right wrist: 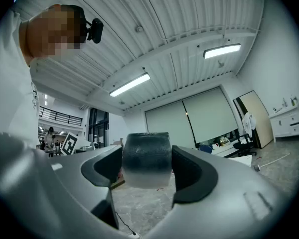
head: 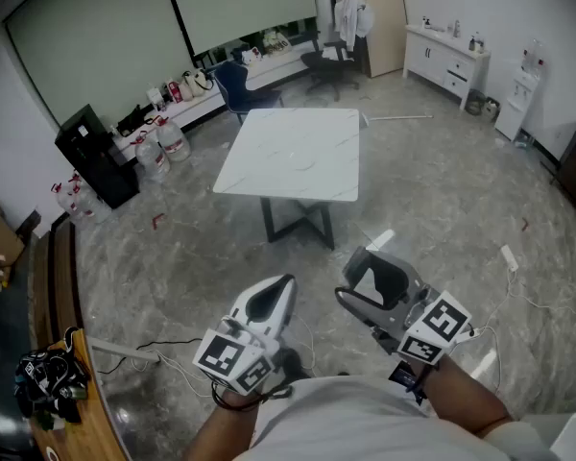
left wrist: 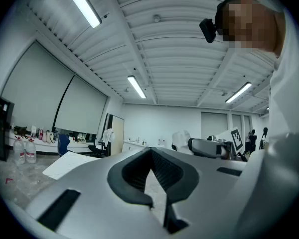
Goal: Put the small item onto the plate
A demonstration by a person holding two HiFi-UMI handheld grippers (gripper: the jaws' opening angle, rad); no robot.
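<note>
One grey stone floor (head: 442, 190) spreads wide, with a white square table (head: 293, 152) far ahead. Near us, the left gripper (left wrist: 152, 153) has its jaws pressed together on nothing. The right gripper (right wrist: 147, 154) squeezes the small item (right wrist: 145, 168), a stubby round block standing upright, dark on top, pale below.
</note>
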